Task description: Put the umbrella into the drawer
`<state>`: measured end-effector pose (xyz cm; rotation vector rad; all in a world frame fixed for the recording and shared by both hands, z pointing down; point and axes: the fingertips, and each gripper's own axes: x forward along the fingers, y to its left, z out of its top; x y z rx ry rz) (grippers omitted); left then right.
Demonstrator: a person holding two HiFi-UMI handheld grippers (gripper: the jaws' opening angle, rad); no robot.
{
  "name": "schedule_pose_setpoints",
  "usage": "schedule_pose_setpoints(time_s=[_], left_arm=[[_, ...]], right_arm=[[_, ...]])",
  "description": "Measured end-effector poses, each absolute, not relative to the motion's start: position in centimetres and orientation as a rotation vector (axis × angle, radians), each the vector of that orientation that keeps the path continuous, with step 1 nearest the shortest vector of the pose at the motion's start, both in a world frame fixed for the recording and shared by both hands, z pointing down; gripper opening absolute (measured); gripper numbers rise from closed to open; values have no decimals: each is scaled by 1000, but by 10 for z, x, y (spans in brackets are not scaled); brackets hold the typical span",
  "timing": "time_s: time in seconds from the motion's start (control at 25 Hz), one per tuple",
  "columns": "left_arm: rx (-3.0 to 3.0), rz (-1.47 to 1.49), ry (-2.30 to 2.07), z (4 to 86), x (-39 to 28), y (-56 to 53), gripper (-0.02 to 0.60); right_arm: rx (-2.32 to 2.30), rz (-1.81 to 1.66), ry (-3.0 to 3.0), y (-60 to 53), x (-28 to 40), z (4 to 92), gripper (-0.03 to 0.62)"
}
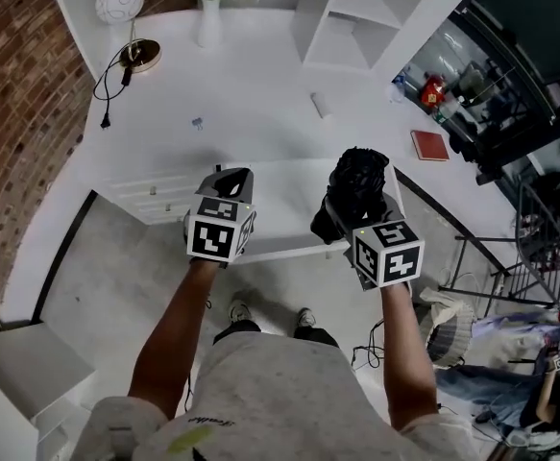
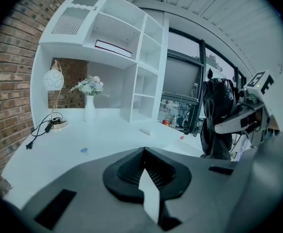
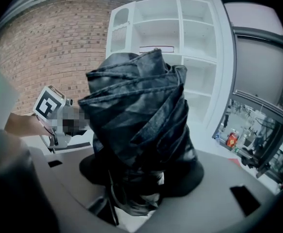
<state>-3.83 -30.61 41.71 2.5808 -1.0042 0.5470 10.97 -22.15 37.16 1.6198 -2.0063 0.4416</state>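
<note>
Two grippers hang over the pulled-out drawer [image 1: 289, 214] in the head view, your left gripper [image 1: 230, 185] beside your right gripper [image 1: 354, 217], which carries the black umbrella [image 1: 360, 182]. Only the left gripper view shows its jaws pressed together, bare, umbrella to its right. The right gripper view shows jaws clamped on the folded umbrella's base.

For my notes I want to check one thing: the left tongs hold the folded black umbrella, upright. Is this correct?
Not quite. It is the right tongs that hold the folded black umbrella, upright, as the right gripper view shows. The left tongs hold nothing.
</note>
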Motion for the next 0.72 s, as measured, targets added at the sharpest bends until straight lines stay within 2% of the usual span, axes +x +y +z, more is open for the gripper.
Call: schedule_pose_setpoints(time_s=[0.72], left_arm=[[2415, 535, -1263, 443, -51, -317, -3]], right_arm=[[1218, 414, -2025, -258, 142, 429, 252]])
